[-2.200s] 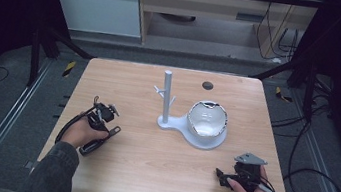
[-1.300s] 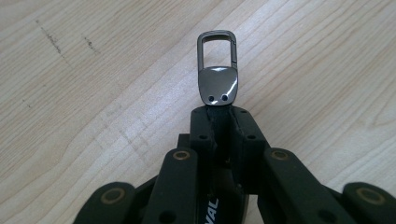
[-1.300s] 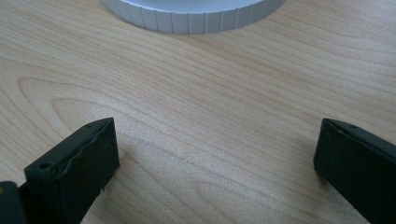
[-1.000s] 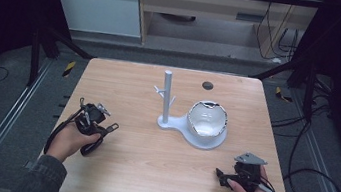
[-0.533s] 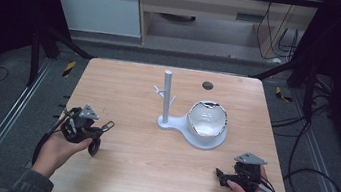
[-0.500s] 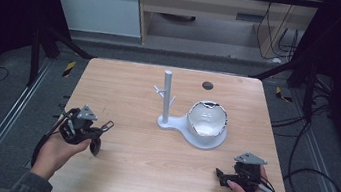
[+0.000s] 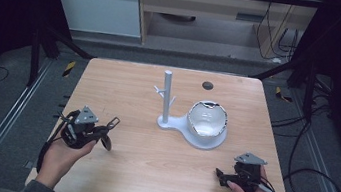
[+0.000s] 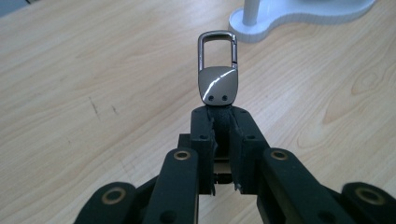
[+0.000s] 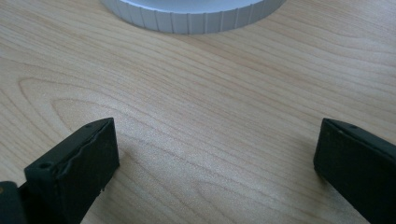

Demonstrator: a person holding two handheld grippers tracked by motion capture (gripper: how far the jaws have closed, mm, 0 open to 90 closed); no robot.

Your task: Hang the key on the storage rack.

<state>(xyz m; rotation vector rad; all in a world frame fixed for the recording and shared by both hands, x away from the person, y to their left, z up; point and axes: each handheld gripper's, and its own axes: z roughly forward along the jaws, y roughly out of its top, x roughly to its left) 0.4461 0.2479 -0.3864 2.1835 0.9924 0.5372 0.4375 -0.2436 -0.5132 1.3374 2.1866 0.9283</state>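
Keychain in my left gripper, not yet hung on the stand.

On the table (image 7: 134,86) the white stand (image 7: 166,95) rises near centre, its dish (image 7: 207,120) at its 4 o'clock; nothing lies between. My left gripper (image 8: 219,123), at the table's 8 o'clock, pinches the keychain (image 8: 217,70) by its strap, clip pointing toward the stand at 1 o'clock. I judge the pickup done; carrying and hooking onto a peg remain. My right gripper (image 7: 220,175) rests spread wide at 5 o'clock, holding nothing.
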